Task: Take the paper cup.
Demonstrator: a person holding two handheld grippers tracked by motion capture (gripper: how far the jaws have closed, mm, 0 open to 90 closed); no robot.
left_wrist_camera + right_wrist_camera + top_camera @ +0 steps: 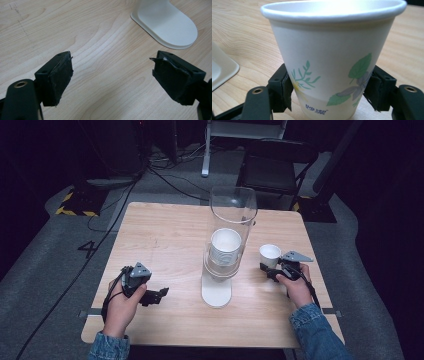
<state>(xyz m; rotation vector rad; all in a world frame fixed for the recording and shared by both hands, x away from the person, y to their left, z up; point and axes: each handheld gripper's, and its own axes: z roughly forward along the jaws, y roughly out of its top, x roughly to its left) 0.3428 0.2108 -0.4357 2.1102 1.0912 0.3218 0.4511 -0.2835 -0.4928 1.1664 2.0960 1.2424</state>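
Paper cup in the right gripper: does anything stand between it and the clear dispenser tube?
Nothing visible does. The white floral paper cup sits between the right gripper jaws, with bare wooden table between it and the clear dispenser tube.

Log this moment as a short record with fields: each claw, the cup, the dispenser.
left claw: open, over bare table, holding nothing
right claw: shut on paper cup
paper cup: upright, white with leaf print, pads on both sides near its base
cup dispenser: clear tube on white base, cups stacked inside, mid-table
table: light wood
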